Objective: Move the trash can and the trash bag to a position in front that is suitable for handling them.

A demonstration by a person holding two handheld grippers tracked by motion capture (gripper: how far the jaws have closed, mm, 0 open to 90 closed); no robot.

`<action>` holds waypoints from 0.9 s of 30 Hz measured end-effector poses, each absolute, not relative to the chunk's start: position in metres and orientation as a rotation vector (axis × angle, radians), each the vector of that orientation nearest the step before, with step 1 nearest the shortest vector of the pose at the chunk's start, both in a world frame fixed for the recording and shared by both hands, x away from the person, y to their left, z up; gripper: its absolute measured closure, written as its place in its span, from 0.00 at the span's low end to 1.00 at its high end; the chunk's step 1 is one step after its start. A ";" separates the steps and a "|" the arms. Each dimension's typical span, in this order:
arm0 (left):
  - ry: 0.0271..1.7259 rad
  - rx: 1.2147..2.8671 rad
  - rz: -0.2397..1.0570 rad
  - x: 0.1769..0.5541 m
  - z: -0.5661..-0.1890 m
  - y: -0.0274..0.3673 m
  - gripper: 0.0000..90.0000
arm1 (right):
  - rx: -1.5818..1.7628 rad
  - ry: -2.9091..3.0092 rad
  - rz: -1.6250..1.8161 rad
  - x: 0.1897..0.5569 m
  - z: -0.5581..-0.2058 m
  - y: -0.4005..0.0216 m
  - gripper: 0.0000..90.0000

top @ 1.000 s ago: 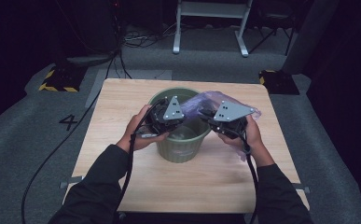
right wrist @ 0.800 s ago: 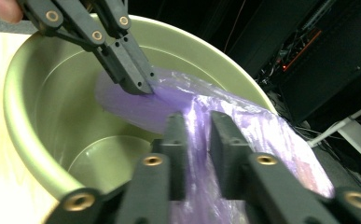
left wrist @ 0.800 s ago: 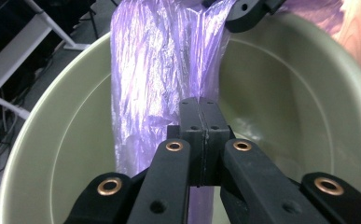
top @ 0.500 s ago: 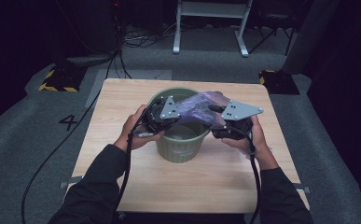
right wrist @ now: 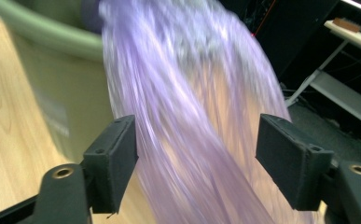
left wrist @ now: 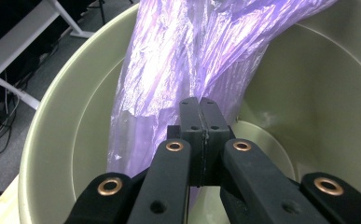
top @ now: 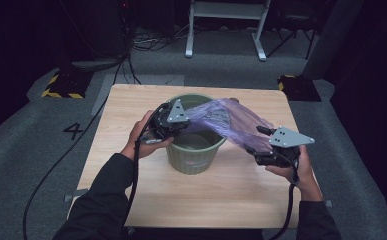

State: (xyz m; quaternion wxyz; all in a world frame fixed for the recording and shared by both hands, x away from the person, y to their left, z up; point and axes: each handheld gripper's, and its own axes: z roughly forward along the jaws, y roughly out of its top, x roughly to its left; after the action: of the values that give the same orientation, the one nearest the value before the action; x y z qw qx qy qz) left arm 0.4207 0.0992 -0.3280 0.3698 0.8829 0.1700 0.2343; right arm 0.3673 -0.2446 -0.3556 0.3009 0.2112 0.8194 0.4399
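A green bin [top: 196,150] stands mid-table. A thin purple plastic bag [top: 226,122] stretches from its mouth out to the right. My left gripper [top: 183,124] sits over the bin's left rim, shut on the bag's edge; in the left gripper view the jaws [left wrist: 200,112] pinch the bag [left wrist: 178,60] inside the bin [left wrist: 66,140]. My right gripper [top: 257,140] hangs low to the right of the bin. Its jaws have just been opening, and they [right wrist: 197,154] stand wide with the bag [right wrist: 183,93] running between them, untouched by the pads.
The wooden table [top: 131,110] has bare room in front of the bin and at the right. A white metal frame [top: 226,25] stands on the floor behind it. A cable [top: 56,170] trails off the table's left side.
My right gripper has swung right and down, away from the bin, and its jaws have opened. The bag now lies drawn out across the bin's right rim. The left gripper has stayed put.
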 end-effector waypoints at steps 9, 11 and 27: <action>0.446 2.259 0.593 0.423 -0.330 0.099 1.00 | 0.610 2.155 1.111 0.367 -0.382 -0.239 0.72; 0.449 2.256 0.594 0.423 -0.330 0.099 1.00 | 0.611 2.146 1.117 0.369 -0.386 -0.239 0.86; 0.459 2.158 0.508 0.415 -0.321 0.103 0.42 | 0.656 1.962 1.160 0.372 -0.356 -0.246 0.99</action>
State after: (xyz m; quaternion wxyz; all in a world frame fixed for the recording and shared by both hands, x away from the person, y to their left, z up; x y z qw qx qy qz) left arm 0.4149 0.1028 -0.3206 0.4249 0.8628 0.1837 0.2029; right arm 0.3724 -0.2465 -0.3560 0.3757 0.2562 0.7666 0.4533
